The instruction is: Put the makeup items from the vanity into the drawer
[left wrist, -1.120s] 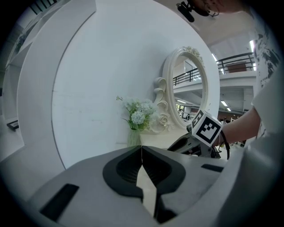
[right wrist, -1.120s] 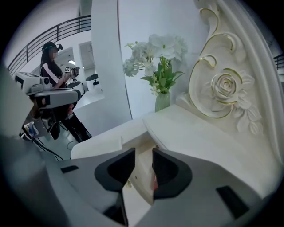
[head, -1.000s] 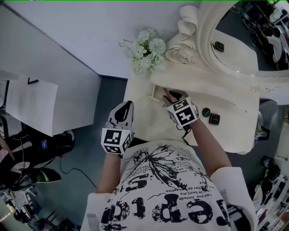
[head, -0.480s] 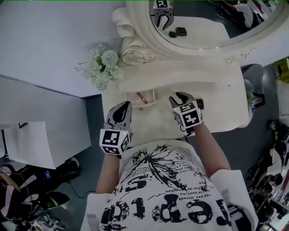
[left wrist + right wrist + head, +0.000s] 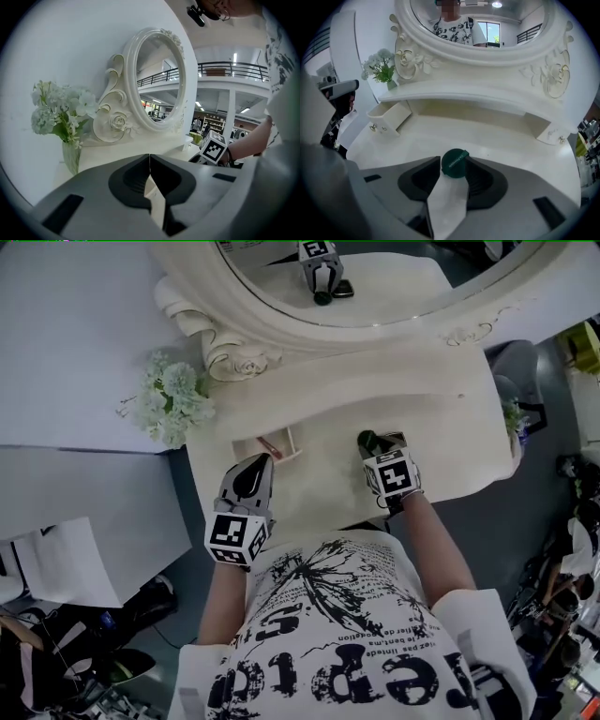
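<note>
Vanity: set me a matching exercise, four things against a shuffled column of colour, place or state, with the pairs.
Things:
1. jar
2. drawer
3. flowers
4. left tongs

Descriptions:
a. pulled open
b. shut, empty
c. round, dark green
d. in a vase

Pairs: 1-c; 2-a; 3-d; 4-b
</note>
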A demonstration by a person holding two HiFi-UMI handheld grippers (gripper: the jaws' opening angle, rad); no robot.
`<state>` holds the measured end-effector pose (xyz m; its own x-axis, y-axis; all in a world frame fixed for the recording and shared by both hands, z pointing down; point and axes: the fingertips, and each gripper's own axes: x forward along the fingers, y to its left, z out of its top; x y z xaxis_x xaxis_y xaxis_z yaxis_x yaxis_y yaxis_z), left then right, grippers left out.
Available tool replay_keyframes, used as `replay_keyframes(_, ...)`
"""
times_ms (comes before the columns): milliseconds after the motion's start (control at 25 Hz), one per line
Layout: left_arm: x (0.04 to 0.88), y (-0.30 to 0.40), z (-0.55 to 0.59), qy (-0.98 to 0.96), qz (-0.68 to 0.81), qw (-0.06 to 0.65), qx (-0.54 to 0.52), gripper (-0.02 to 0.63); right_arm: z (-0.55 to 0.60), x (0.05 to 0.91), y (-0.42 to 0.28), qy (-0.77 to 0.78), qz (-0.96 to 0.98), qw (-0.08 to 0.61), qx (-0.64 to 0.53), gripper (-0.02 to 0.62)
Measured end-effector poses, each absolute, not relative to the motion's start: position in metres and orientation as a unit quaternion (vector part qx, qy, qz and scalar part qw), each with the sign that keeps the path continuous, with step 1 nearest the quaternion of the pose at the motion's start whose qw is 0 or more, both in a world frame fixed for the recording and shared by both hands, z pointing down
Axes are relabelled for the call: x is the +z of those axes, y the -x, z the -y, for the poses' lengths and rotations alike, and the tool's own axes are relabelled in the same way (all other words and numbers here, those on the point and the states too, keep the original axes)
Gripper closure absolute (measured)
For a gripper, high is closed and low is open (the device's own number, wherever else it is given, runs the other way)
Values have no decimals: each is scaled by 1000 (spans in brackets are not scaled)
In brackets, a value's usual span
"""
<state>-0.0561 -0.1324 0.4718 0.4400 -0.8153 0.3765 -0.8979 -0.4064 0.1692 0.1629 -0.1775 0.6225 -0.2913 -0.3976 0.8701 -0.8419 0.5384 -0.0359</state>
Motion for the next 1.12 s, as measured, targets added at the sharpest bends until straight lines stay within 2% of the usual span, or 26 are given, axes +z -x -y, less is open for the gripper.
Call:
replay_keyframes(400,479,46,133,-825,519,185,127,586,179,640,-157,-370,751,499,222,436)
replay_keyframes(440,478,45,133,-825,519,184,126,586,180,640,-159,-371,750,503,219,447)
replay_keyframes(520,477,43,133,-826,518,183,126,584,183,640,-165,-374,745,515,201,549)
replay_keyframes(600,475,43,132,-826,518,181,127,584,184,640,-168,-368,745,521,193,552)
replay_keyframes(880,470,51,131,-826,522,176,121,586,184,622,-165,-375,763,476,224,555)
replay_keyframes(1120,463,67,122,-820,535,169,112,584,187,588,-125,-363,795,444,197,554)
